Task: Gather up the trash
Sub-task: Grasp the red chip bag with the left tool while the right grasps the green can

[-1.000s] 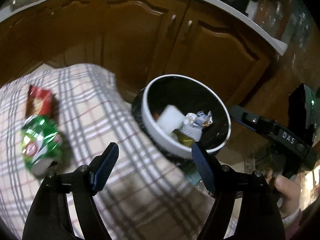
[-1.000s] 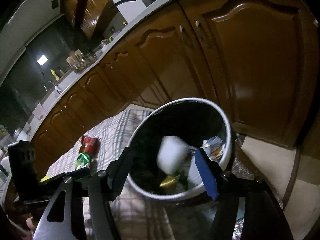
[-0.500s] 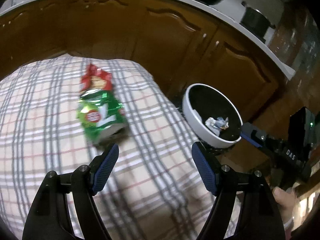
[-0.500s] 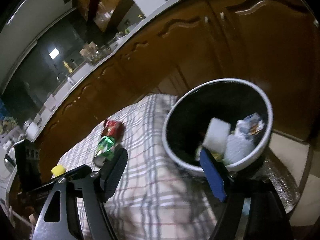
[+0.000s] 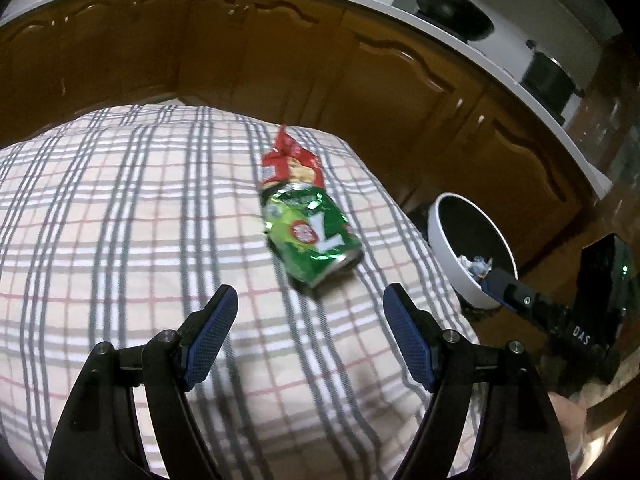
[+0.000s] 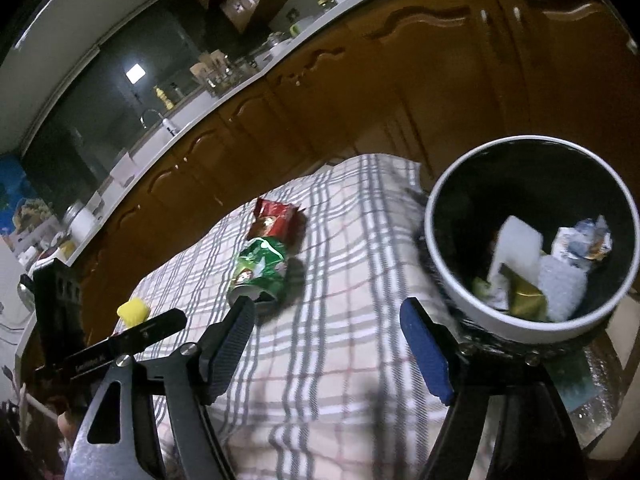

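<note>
A crushed green can [image 5: 314, 236] lies on the plaid tablecloth [image 5: 120, 208], touching a red wrapper [image 5: 290, 162] behind it. Both show in the right wrist view: the can [image 6: 260, 270], the wrapper [image 6: 274, 220]. My left gripper [image 5: 310, 336] is open and empty, a short way in front of the can. My right gripper [image 6: 328, 344] is open and empty over the cloth, left of the white-rimmed bin [image 6: 448, 280]. The bin holds a white block [image 6: 518, 246] and crumpled wrappers [image 6: 584, 238]. It also shows at the right in the left wrist view [image 5: 440, 240].
A small yellow object [image 6: 134, 310] lies on the cloth near the left gripper's body. Brown kitchen cabinets [image 5: 280, 60] run behind the table, with a white counter and black pans [image 5: 452, 8] on top. The bin stands past the table's right edge.
My left gripper has swung left from over the bin toward the can and wrapper. My right gripper has drawn back from the bin, which now sits to its right.
</note>
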`<act>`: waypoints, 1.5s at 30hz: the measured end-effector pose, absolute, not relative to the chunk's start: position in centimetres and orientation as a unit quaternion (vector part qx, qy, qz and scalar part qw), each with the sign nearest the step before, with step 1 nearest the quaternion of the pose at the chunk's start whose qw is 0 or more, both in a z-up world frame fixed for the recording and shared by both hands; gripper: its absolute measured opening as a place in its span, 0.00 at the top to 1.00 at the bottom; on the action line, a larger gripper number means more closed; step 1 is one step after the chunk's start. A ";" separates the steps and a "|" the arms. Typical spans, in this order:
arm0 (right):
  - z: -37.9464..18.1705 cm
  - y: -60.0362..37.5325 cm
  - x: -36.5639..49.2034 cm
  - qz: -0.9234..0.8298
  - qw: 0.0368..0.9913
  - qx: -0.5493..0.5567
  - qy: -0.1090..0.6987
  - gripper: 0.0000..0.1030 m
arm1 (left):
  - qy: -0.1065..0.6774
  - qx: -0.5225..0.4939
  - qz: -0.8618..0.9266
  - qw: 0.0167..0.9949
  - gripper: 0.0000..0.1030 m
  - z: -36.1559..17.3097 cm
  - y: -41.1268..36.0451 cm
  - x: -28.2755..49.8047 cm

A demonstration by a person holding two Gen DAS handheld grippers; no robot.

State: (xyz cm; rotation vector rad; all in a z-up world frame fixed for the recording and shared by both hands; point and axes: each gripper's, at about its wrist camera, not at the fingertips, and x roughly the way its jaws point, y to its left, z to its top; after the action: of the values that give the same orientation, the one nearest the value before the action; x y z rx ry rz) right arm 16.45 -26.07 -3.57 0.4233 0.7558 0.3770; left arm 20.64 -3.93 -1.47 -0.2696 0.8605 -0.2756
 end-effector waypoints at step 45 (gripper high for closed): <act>-6.2 -18.5 25.2 0.258 0.850 0.177 0.425 0.30 | 0.387 -0.124 -0.084 0.910 0.74 -1.1 2.2 30.6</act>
State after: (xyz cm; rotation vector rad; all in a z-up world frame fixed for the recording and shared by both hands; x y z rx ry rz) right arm 25.19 -18.51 -6.17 0.3722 0.8945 0.5433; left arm 30.64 2.22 -1.15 -0.2548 0.7980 -0.1732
